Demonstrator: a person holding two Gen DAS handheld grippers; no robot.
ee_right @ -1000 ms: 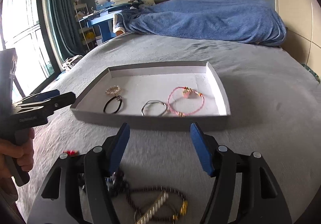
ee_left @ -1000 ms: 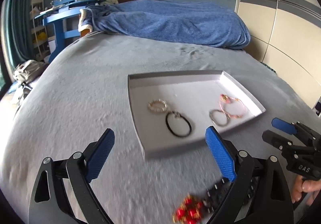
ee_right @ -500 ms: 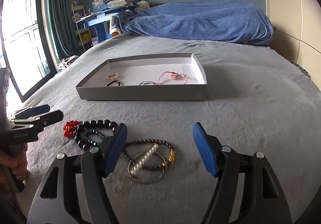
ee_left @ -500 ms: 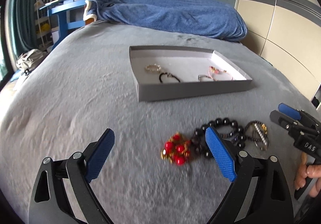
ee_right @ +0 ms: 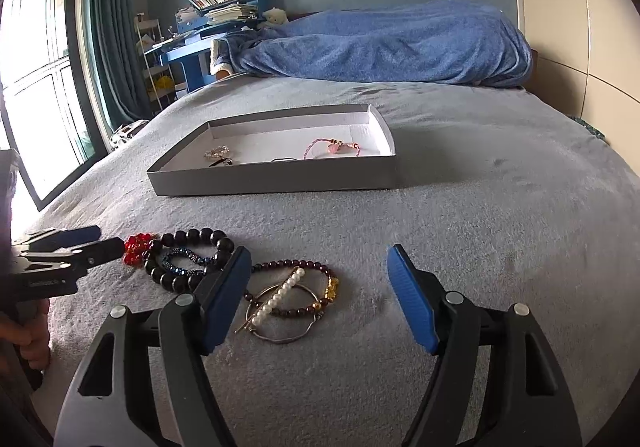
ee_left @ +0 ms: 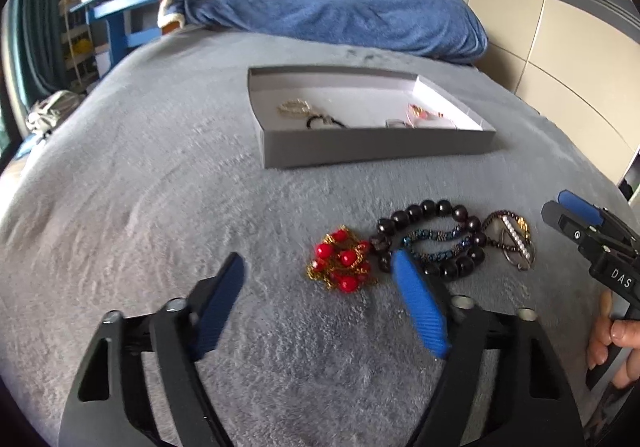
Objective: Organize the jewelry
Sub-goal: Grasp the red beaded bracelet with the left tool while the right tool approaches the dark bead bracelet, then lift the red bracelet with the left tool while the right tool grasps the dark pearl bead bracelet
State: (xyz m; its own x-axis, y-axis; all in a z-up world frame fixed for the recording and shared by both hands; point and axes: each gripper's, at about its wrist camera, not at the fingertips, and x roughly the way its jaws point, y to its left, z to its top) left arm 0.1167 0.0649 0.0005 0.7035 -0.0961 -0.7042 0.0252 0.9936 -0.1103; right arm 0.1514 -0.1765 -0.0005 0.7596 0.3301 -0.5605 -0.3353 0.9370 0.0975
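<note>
Loose bracelets lie on the grey bed cover in front of a grey tray (ee_left: 376, 151) (ee_right: 280, 179) that holds several small pieces. My left gripper (ee_left: 316, 261) hovers low over a red-bead and gold-chain bracelet (ee_left: 340, 263). Its jaws are closing, and the bracelet lies just ahead of the tips, untouched. Next to it are a black bead bracelet (ee_left: 432, 209) and a dark blue one (ee_left: 436, 237). My right gripper (ee_right: 318, 251) is opening over a maroon bead bracelet (ee_right: 288, 265), a pearl bar (ee_right: 280, 295) and a silver ring (ee_right: 280, 339), gripping none of them.
A rumpled blue blanket (ee_right: 380, 43) lies across the far end of the bed. A blue desk with books (ee_right: 208, 23) and a window stand at the left, and a wardrobe (ee_left: 560, 27) at the right. A person's hand (ee_left: 612, 343) holds the right gripper's handle.
Both grippers drew back from the tray and sank toward the bed, bringing the loose bracelets into view ahead of them. The left jaws narrowed and the right jaws widened a little.
</note>
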